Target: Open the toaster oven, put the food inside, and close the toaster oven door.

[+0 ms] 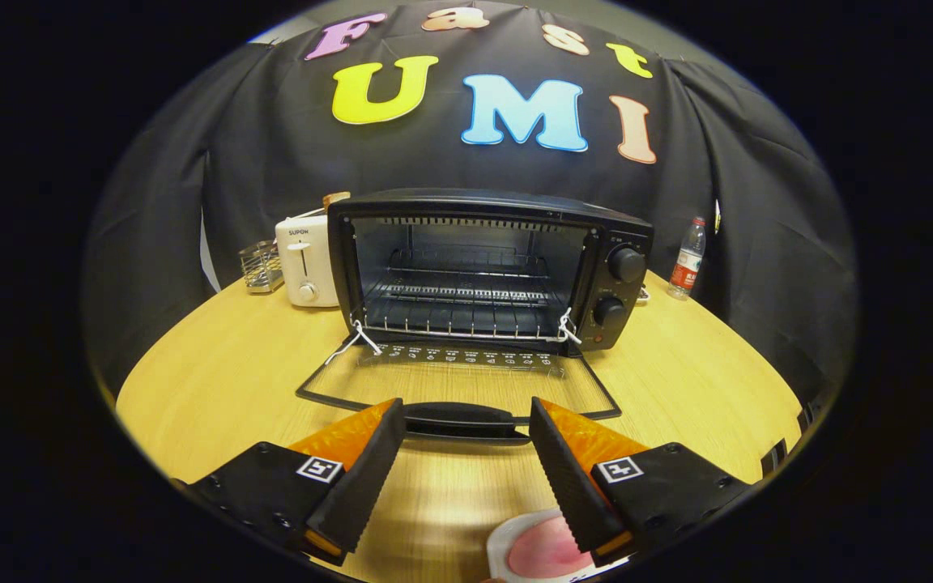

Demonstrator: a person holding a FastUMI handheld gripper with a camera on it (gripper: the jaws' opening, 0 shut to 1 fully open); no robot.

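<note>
A black toaster oven (483, 267) stands on the wooden table (223, 380) with its glass door (458, 380) folded down flat towards me. The wire rack inside (466, 304) is bare. The door's black handle (460, 419) lies just ahead of my fingertips. My gripper (462, 425) is open, with nothing between its fingers. A pink piece of food on a small white plate (535, 551) sits on the table close under the right finger (568, 478), partly hidden by it.
A white toaster (304, 263) and a small wire rack (260, 265) stand left of the oven. A water bottle (687, 259) stands to its right near the black cloth. The table's curved edge runs close on both sides.
</note>
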